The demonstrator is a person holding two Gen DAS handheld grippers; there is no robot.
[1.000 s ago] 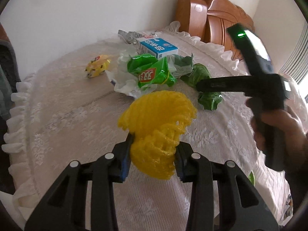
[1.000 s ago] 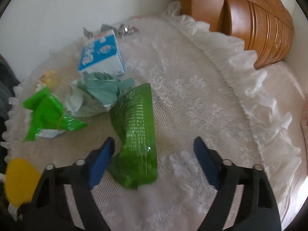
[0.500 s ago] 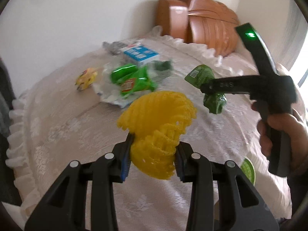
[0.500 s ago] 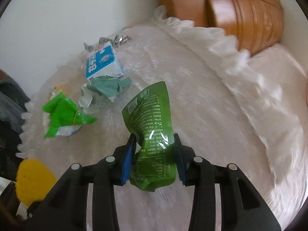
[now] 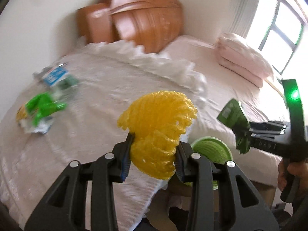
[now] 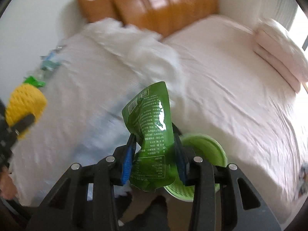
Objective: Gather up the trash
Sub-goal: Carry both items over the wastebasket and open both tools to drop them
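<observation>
Left gripper (image 5: 154, 154): your jaws are clenched on the yellow foam fruit net (image 5: 157, 132), pinching its lower half while the ribbed upper part fans out above the fingertips.

Right gripper (image 6: 155, 154): your jaws are clamped across the waist of the crumpled green foil snack pouch (image 6: 152, 134); its printed top stands up above the pads and its base hangs below them.

Where the trash is: both pieces are in the air, off the lace-covered round table (image 5: 96, 104). The round green ribbed waste bin (image 6: 204, 150) sits low, just behind and to the right of the pouch in the right wrist view, and just behind the net in the left wrist view.

How the net will handle: very light, soft and springy. It squashes under the pads and should spring back, so it may cling to a pad when you let go.

How the pouch will handle: light, thin, glossy and likely slippery. The mid-body pinch across a crease looks secure enough.

Left on the table: a bright green wrapper (image 5: 44, 105) and a blue-and-white carton (image 5: 54, 75), both blurred.

Next, in my judgement: bring each piece over the bin mouth before you release, since light pieces may drift.
</observation>
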